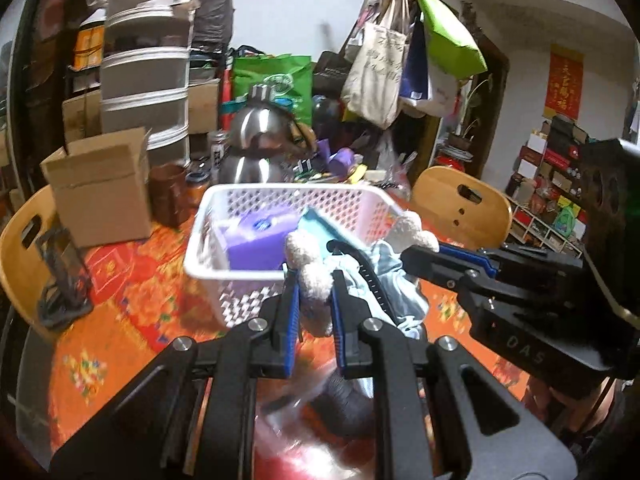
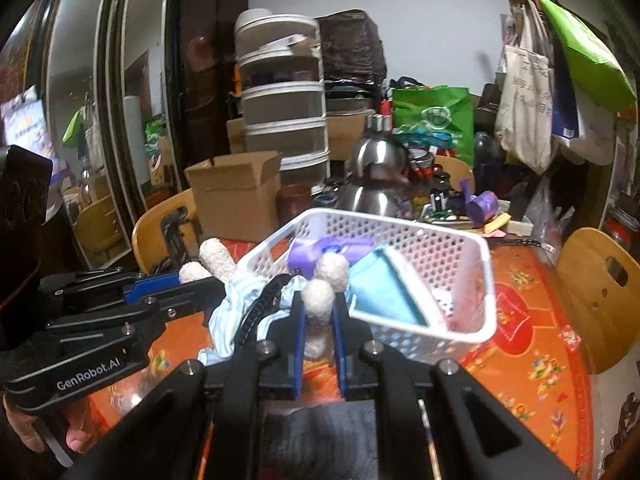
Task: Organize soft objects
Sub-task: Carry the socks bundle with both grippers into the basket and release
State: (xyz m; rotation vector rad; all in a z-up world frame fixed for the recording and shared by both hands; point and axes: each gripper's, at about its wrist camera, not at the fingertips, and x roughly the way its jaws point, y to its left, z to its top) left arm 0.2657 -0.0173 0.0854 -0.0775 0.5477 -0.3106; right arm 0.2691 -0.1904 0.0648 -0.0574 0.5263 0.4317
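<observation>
A cream plush toy (image 1: 316,280) in pale blue clothes (image 1: 396,280) hangs between both grippers, just in front of the white perforated basket (image 1: 248,300). My left gripper (image 1: 314,284) is shut on one plush limb. My right gripper (image 2: 318,308) is shut on another limb (image 2: 318,300), and it shows from the side in the left wrist view (image 1: 416,256). The basket (image 2: 476,280) holds a purple pack (image 1: 256,244) and a teal flat item (image 2: 384,292). The left gripper shows at the left of the right wrist view (image 2: 200,280).
The table has an orange patterned cloth (image 1: 132,280). Behind the basket stand a cardboard box (image 1: 100,192), a brown jar (image 1: 170,192), a steel kettle (image 1: 252,140) and clutter. Wooden chairs (image 1: 460,204) flank the table. Bags hang from a coat rack (image 1: 400,60).
</observation>
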